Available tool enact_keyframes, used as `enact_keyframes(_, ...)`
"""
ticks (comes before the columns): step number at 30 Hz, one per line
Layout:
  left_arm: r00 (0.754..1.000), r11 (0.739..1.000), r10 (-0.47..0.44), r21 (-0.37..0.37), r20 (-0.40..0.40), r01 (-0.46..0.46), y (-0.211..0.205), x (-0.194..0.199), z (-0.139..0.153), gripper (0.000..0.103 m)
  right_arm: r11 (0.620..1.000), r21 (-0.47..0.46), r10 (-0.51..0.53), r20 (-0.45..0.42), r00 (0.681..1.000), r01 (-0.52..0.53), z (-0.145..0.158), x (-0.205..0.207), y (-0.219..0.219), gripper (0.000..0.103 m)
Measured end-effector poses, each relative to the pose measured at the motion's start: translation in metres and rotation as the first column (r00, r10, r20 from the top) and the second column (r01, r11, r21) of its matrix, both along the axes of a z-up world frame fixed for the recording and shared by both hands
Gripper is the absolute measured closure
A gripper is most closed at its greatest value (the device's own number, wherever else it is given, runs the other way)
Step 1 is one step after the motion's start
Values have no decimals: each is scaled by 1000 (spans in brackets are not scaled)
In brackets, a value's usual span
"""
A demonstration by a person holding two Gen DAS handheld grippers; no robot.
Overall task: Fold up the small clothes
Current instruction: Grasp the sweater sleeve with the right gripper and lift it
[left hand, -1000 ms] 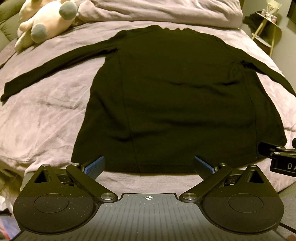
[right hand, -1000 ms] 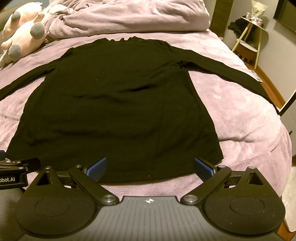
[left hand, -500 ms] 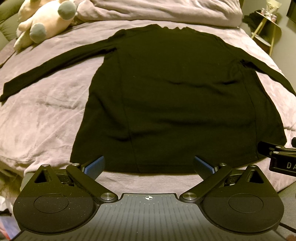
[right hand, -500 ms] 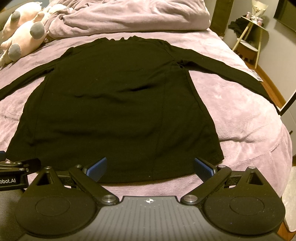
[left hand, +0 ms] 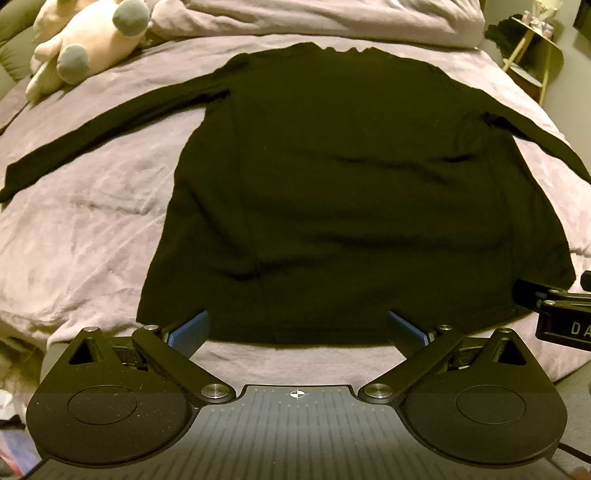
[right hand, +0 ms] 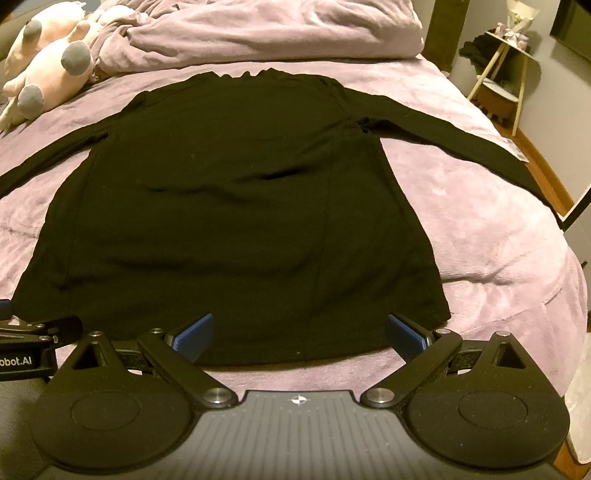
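The black long-sleeved top (left hand: 351,192) is lying flat and face-down-or-up (which, I cannot tell) across the mauve bedspread (left hand: 85,236), its neckline pointing away toward the pillows and its hem (right hand: 258,354) running along the near edge of the bed. Both sleeves are stretching out sideways, the left sleeve (left hand: 96,136) reaching toward the bed's left side and the right sleeve (right hand: 454,140) angling off to the right edge. Only a few shallow ripples are showing across the middle, so nothing has been folded yet.

The fabric is looking thin, soft and light, likely a knit that will drape and sag the moment it is lifted, and it may cling a little to the fuzzy cover. Pinching a single layer at a sleeve cuff or a hem corner should be giving the cleanest hold; grabbing mid-panel would probably be bunching both layers.

The left gripper (left hand: 297,328) is hovering just short of the hem with its blue pads (left hand: 188,332) spread wide and holding nothing. The right gripper (right hand: 299,332) is hovering likewise near the hem's right half, jaws spread apart and empty.

Farther out, a pink plush toy (left hand: 88,48) is resting at the far left by the rumpled duvet (right hand: 277,33), and a small side table (right hand: 506,74) is standing beyond the bed's right corner.
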State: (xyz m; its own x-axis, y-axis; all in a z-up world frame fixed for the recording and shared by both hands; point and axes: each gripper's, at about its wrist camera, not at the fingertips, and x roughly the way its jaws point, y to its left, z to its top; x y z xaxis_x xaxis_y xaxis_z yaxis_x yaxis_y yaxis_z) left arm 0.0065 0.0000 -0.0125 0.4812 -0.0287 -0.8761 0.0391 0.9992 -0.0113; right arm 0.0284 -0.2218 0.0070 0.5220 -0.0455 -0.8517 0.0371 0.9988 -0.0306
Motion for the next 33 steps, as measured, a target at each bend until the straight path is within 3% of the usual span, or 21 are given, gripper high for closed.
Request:
enact_keyframes(10, 1000, 1000, -8, -17, -19, 7, -4, 7, -4, 0, 998, 68, 9, 9, 1000, -10, -5, 6, -11, 4)
enact_keyframes(16, 1000, 1000, -8, -20, -10, 8, -9, 18, -6, 0, 974, 226, -56, 166, 985, 17, -7, 14, -60, 4)
enact_keyframes(20, 1000, 1000, 0, -15, 15, 0, -14, 32, -8, 0, 957, 278, -148, 211, 966, 86, -25, 31, -115, 4)
enact_keyframes(24, 999, 1000, 29, 7, 45, -29, -21, 51, -13, 0, 917, 368, -251, 244, 937, 150, -45, 40, -170, 4)
enact_keyframes(30, 997, 998, 63, 1, 50, -63, -34, 82, -28, 0, 822, 532, -361, 205, 910, 206, -77, 47, -232, 4)
enact_keyframes(33, 997, 997, 74, 22, 26, -75, -42, 95, -39, 0, 825, 538, -331, 207, 921, 176, -82, 50, -236, 4)
